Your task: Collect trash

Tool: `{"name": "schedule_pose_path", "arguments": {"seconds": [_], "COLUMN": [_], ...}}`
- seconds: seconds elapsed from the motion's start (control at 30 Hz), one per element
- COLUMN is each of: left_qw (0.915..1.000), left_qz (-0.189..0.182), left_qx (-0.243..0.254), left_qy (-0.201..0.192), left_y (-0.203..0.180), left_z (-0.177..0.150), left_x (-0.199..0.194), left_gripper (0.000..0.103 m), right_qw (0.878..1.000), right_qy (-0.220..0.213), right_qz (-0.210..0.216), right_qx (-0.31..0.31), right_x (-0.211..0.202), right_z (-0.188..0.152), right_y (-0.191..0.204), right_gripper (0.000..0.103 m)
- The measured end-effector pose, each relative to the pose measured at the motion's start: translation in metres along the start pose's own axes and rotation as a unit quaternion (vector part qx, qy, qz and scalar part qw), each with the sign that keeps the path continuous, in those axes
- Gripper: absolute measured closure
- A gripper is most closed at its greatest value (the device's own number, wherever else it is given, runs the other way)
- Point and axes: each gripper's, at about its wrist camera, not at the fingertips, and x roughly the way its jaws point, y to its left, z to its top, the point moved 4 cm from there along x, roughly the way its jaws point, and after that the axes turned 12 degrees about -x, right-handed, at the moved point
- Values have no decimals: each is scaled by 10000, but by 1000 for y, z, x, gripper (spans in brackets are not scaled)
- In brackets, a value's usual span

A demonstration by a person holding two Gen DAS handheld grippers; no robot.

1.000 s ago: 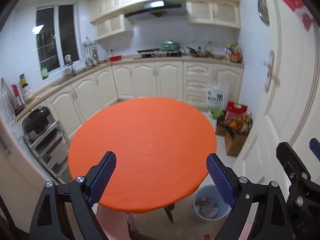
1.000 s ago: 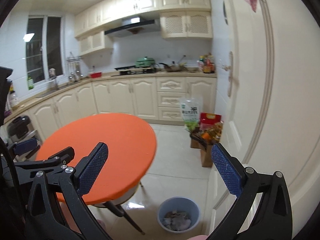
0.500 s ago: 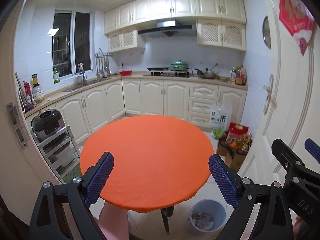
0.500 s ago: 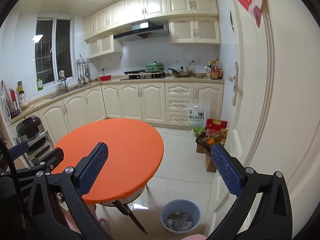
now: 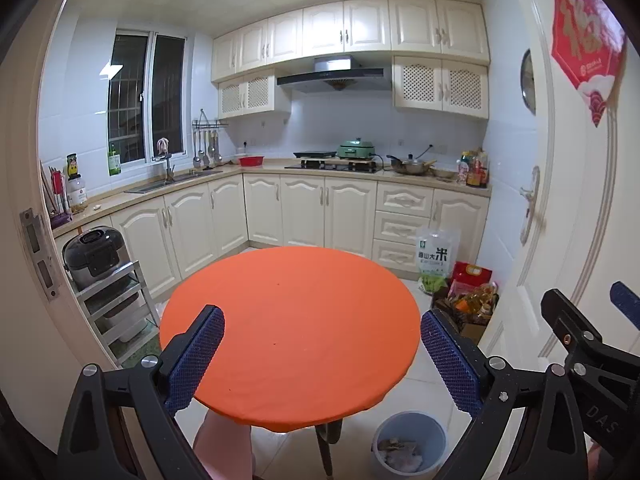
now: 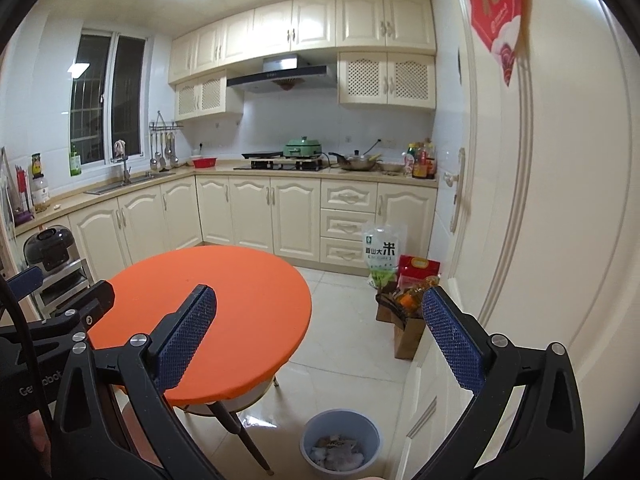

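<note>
Pointing slightly downward over the orange table (image 5: 288,320), the left gripper (image 5: 322,354) has just been opening, nothing between its jaws; right gripper (image 6: 320,334) beside it, wide apart, empty; trash (image 6: 338,456) in blue bin (image 6: 340,428) beside table.

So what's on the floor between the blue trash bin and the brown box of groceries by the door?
Nothing: in the right wrist view, only bare pale floor tile separates the blue bin from the brown box.

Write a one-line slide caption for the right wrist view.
Open right gripper faces the round orange table; the blue trash bin below holds crumpled paper.
</note>
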Motion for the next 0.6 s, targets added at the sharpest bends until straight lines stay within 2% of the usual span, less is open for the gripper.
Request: {"name": "schedule_pose_path", "arguments": {"seconds": [0.2, 0.6], "left_qw": [9998, 9993], "left_qz": [97, 184], "left_qx": [-99, -191], "left_qy": [-127, -276], "left_y": [4, -2], "left_z": [6, -6], "left_x": [1, -1], "left_gripper": [6, 6], "right_qw": [10000, 9999], "right_qy": [6, -74], "right_qz": [-15, -85], "right_qx": [-81, -106], "right_x": [-2, -9], "right_z": [3, 11], "right_y": [2, 6], "right_gripper": [0, 0]}}
